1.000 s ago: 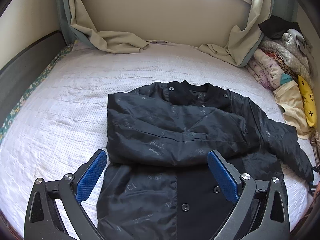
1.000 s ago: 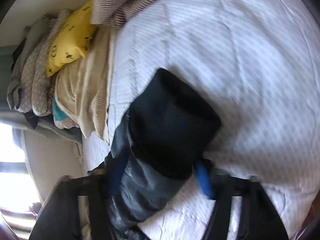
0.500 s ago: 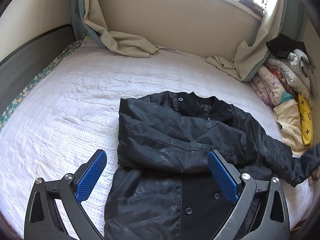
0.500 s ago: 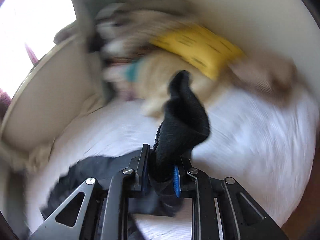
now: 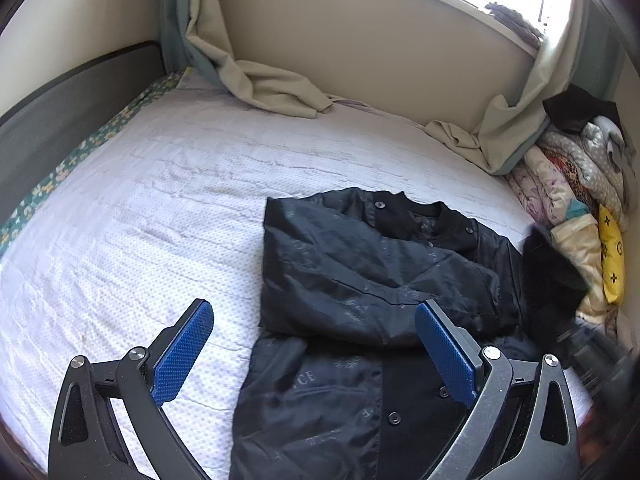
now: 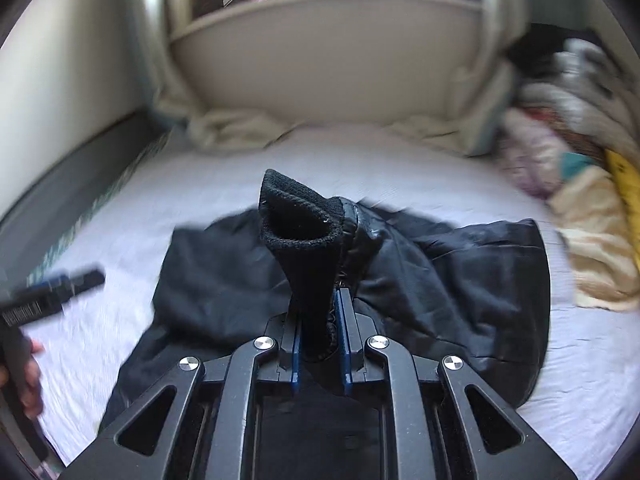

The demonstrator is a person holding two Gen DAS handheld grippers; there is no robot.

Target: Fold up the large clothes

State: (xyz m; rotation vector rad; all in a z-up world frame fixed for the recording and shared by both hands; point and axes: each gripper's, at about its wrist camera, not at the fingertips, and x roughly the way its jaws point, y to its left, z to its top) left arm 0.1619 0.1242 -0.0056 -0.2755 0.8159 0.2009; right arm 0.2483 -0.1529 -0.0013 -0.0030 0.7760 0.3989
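The black jacket [image 5: 360, 304] lies on the white bed [image 5: 160, 220], lower middle of the frame. The right hand-held gripper [image 6: 320, 344] pinches its cuff [image 6: 304, 224], sticking up mid-frame. The left hand-held gripper [image 5: 314, 344] is spread wide, holding nothing. Folded clothes [image 5: 576, 184] pile at the right edge.

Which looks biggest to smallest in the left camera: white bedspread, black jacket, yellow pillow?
1. White bedspread
2. Black jacket
3. Yellow pillow, though it sits at the edge and is partly hidden.

jacket [image 5: 360, 280] on the bed [image 5: 160, 208], clothes pile [image 5: 576, 184] at its right
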